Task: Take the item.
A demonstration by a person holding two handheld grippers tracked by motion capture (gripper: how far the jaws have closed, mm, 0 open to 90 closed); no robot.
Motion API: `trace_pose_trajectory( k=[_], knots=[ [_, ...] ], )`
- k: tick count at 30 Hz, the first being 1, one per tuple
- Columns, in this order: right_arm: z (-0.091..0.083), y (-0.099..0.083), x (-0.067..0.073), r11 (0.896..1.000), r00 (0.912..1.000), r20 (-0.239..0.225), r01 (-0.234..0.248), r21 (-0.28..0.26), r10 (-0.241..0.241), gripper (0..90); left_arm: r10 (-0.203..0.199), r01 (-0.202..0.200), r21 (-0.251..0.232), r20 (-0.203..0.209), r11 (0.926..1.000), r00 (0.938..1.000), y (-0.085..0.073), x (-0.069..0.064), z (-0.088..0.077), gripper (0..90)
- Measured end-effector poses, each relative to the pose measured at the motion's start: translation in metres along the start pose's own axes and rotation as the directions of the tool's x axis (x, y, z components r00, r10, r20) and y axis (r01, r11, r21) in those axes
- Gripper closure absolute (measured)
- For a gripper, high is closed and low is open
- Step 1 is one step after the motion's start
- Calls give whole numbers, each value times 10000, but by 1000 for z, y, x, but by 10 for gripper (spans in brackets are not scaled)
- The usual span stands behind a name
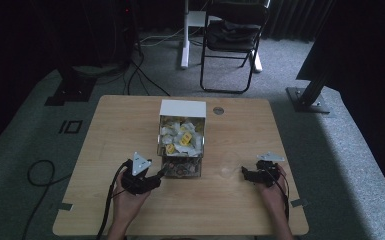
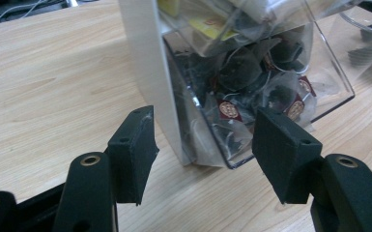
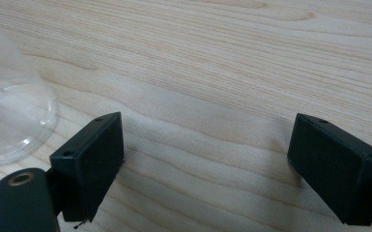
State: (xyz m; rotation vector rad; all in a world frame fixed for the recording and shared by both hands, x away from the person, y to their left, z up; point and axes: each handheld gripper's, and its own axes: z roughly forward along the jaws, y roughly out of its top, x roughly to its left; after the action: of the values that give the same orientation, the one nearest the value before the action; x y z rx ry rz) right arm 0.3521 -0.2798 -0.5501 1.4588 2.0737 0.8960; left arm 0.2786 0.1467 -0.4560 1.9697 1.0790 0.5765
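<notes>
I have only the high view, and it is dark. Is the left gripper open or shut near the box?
Observer: Open. The left gripper has its jaws apart; the white box with clear plastic front is just beyond them, not gripped.
Operator: What lies in the box's bottom?
Observer: Dark pyramid tea bags with red labels.
Operator: And the right gripper?
Observer: The right gripper is open over the bare wooden table; a clear plastic cup is close beside one jaw.

Dark-curtained lab: carpet, cables (image 1: 145,82), folding chair (image 1: 232,37).
</notes>
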Motion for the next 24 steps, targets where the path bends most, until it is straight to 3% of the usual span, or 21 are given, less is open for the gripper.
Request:
trace_pose_trajectory(
  k=[24],
  knots=[
    [0, 0, 0, 10000, 10000, 1, 4, -4, -4, 124, 625, -622, -57, 708, 9980, 9955, 2, -26, 17, 426]
  ],
)
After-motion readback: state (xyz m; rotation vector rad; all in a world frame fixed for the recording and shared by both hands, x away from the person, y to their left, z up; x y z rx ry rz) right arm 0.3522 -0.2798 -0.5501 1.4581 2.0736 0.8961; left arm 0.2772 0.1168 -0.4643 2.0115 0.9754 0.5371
